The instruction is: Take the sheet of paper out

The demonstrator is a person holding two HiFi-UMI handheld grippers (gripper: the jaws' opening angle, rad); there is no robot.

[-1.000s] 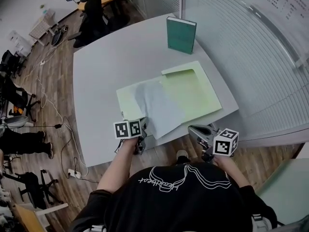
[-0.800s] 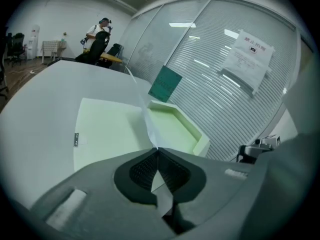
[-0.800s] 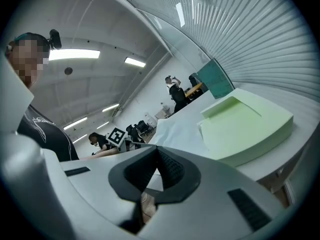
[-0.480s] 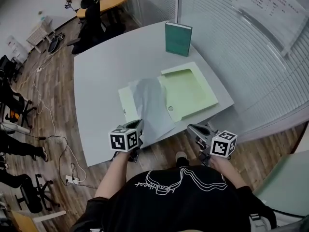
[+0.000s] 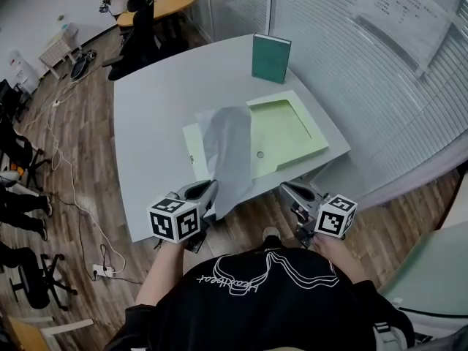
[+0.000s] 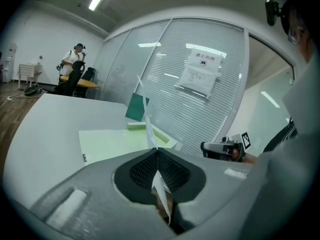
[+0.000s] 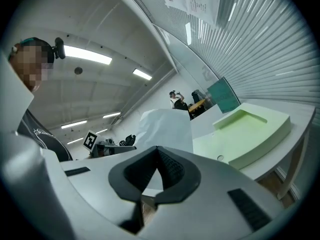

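The left claw (image 6: pixel 156 150) was clenched on the near edge of the sheet of paper (image 5: pixel 228 152) — in the left gripper view the sheet ran edge-on straight up from between the closed pads. From there the paper stretched away over the near edge of the grey surface (image 5: pixel 153 108) and across the middle of the open, pale green folder (image 5: pixel 285 126). Its near end was raised; whether its far end touched the folder could not be told. The folder lay flat on the surface, one flap showing to the left of the sheet and the deeper half to the right. A dark green book (image 5: pixel 271 58) stood upright near the far edge, well apart from the folder. The right claw (image 7: pixel 157 151) was clenched with nothing in it — it hung off the surface's near edge, right of the sheet and apart from it.
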